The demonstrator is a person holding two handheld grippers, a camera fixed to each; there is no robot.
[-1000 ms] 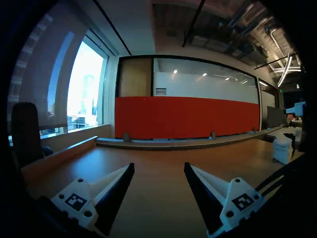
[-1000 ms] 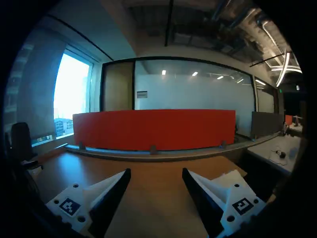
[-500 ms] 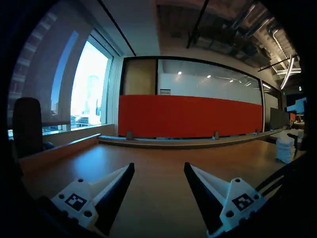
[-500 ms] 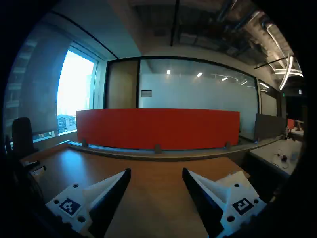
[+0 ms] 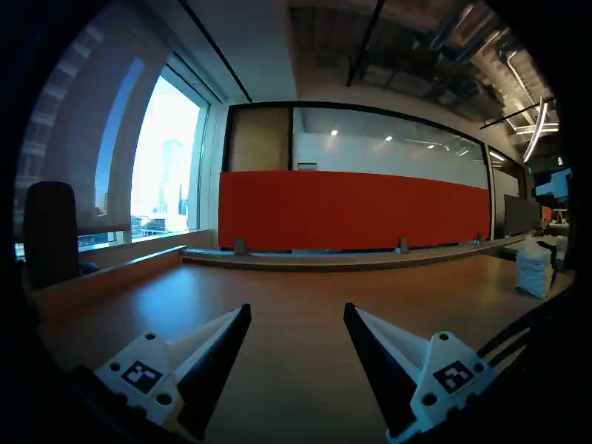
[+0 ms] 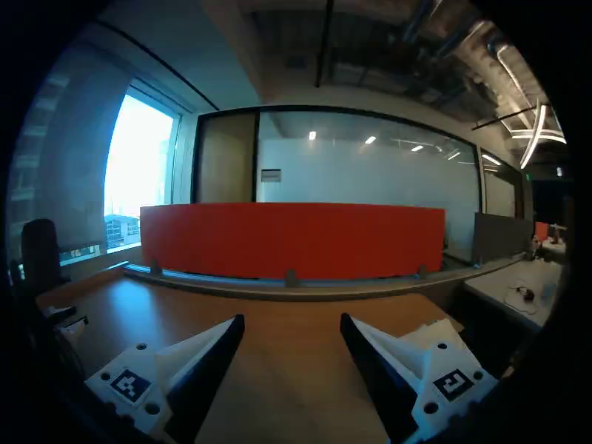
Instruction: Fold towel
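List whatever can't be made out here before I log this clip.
1. Left gripper view: white stack at the far right edge, small and warped; whether it is towels is unclear.
2. Right gripper view: white object, mostly behind the right gripper; identity unclear.
3. Right gripper view: small dark items on the side desk, too small to name.
4. Both views: the table nearest the fingers is cut off by the lower edge.

Long red partition [image 5: 351, 211] along the far edge of a wooden surface [image 5: 296, 296], bright window [image 5: 164, 177] to its left, glass wall [image 5: 385, 152] behind it, dark chair [image 5: 49, 231] further left, exposed pipes [image 5: 455, 28] and a strip light [image 5: 534, 132] above it
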